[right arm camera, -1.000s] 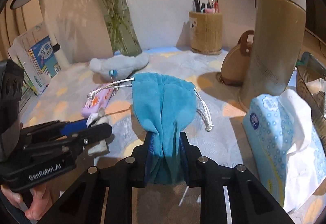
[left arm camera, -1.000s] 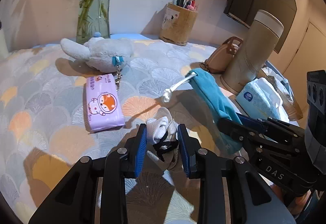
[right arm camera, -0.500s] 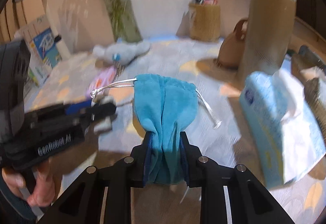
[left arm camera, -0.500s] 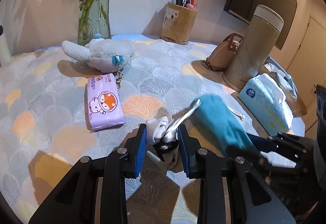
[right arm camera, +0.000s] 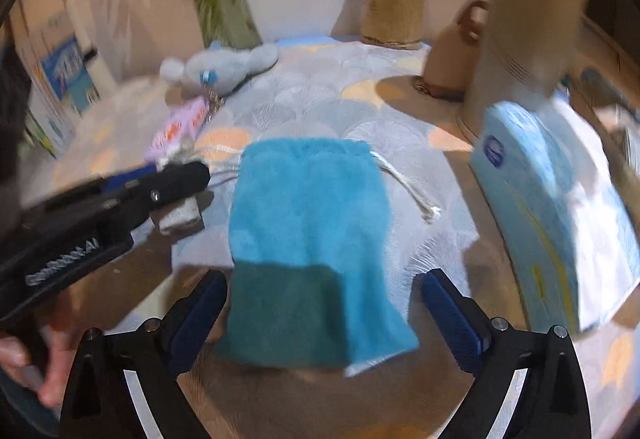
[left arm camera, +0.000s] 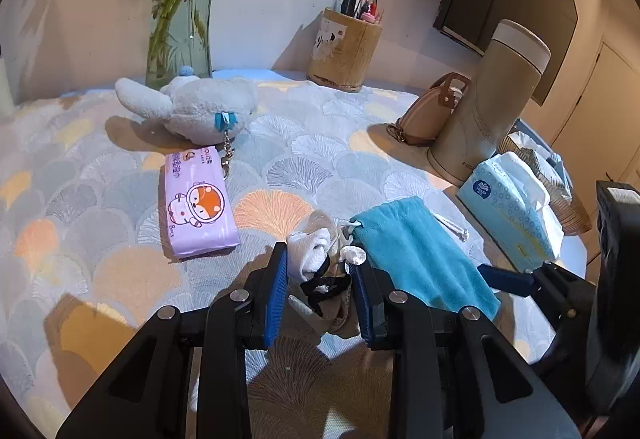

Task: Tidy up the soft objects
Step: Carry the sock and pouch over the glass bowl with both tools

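A teal drawstring pouch [right arm camera: 308, 223] lies flat on the patterned cloth, its white cord [right arm camera: 412, 191] trailing right. My right gripper [right arm camera: 324, 291] is open, its jaws standing wide on either side of the pouch's lower end. My left gripper [left arm camera: 322, 271] is shut on a rolled white sock [left arm camera: 314, 253] with a black band, held just left of the pouch [left arm camera: 416, 259]. A grey plush toy [left arm camera: 192, 107] with a keychain lies at the back left, with a pink tissue pack [left arm camera: 198, 203] in front of it.
A blue tissue box [left arm camera: 512, 211] sits at the right, beside a tall beige flask [left arm camera: 488, 107] and a small brown purse [left arm camera: 430, 115]. A wooden pen holder [left arm camera: 344, 47] and a glass vase [left arm camera: 180, 7] stand at the back wall.
My right gripper lowered the teal pouch onto the cloth, opened and let it go; it now lies flat. My left gripper still holds the sock in about the same place.
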The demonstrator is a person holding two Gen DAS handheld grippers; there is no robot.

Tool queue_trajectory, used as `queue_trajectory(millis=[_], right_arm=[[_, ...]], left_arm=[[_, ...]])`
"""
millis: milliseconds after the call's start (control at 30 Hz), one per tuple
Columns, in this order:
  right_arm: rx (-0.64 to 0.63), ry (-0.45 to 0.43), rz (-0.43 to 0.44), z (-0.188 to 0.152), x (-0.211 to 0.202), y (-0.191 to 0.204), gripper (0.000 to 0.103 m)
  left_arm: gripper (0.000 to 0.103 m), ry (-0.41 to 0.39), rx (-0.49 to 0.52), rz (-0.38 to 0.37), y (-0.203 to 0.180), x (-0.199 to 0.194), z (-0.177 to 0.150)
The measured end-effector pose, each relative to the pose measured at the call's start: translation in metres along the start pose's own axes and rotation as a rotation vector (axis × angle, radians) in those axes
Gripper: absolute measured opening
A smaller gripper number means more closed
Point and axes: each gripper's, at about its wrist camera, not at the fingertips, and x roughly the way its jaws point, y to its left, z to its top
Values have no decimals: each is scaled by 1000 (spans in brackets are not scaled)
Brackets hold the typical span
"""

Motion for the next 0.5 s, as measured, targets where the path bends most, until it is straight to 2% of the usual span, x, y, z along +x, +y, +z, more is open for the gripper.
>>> queue_trajectory(millis=[33,133,167,200,267,300,367,433,500], right_arm=[[-28,6,-13,0,2,9,97],[-98,-31,-32,-1,0,29,63],[-112,-43,-23,-2,-2,33,49],[-122,-59,-47,-3,-3,36,42],[-129,-80,-71,-6,-6,38,32],[-124,-92,-69,-7,-8,36,26],[-86,-121,-38,-8,-17,26,21],[-33,-149,19,-7,-28,11,20],[-10,-178,33,-5,-39,5,20]], left_arm=[[27,-1,7,4,-1,0,0],[27,-10,16,15,-3,-2,0],[27,-11,15,16,-2,-2,0],[27,-11,14,20,-2,-2,0],[27,-20,13,33,-3,-4,0],[27,-30,17,40,-4,-6,-1],[27,-53,38,60,-8,-12,-1],[27,-67,56,74,-14,-19,1],[27,-90,59,78,-20,-29,5]])
